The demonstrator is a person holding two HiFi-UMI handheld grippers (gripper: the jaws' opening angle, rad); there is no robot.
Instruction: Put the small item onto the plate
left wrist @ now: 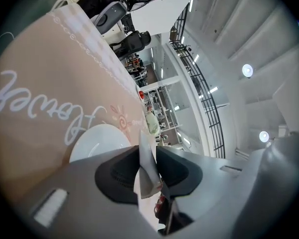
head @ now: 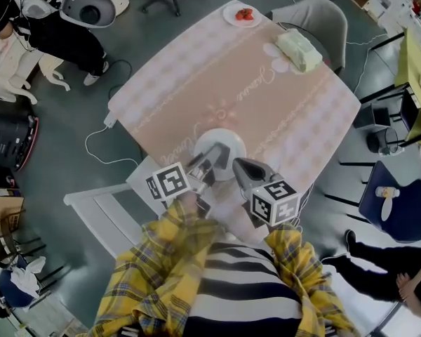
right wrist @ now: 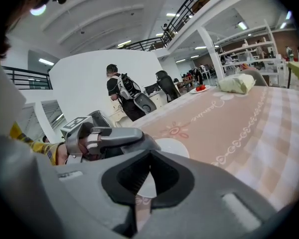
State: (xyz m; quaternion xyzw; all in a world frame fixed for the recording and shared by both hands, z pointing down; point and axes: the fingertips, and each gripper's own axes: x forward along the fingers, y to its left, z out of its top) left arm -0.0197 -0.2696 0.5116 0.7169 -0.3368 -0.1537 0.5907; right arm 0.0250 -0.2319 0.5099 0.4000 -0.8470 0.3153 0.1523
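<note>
A white plate [head: 219, 148] lies on the pink tablecloth near the table's front edge. My left gripper [head: 202, 166] hovers at the plate's near left rim, shut on a small, thin white packet [left wrist: 148, 166] that stands on edge between its pads. In the left gripper view the plate [left wrist: 99, 141] lies just beyond the jaws. My right gripper [head: 243, 169] hangs at the plate's near right side, jaws closed together with nothing between them. The right gripper view shows the left gripper [right wrist: 120, 133] beside the plate [right wrist: 173, 147].
A small plate with red items [head: 240, 14] sits at the table's far corner, with a pale green bundle [head: 299, 49] further right. A grey chair [head: 321, 18] stands behind the table and a white chair [head: 102, 210] at its near left. A person [right wrist: 120, 96] stands beyond.
</note>
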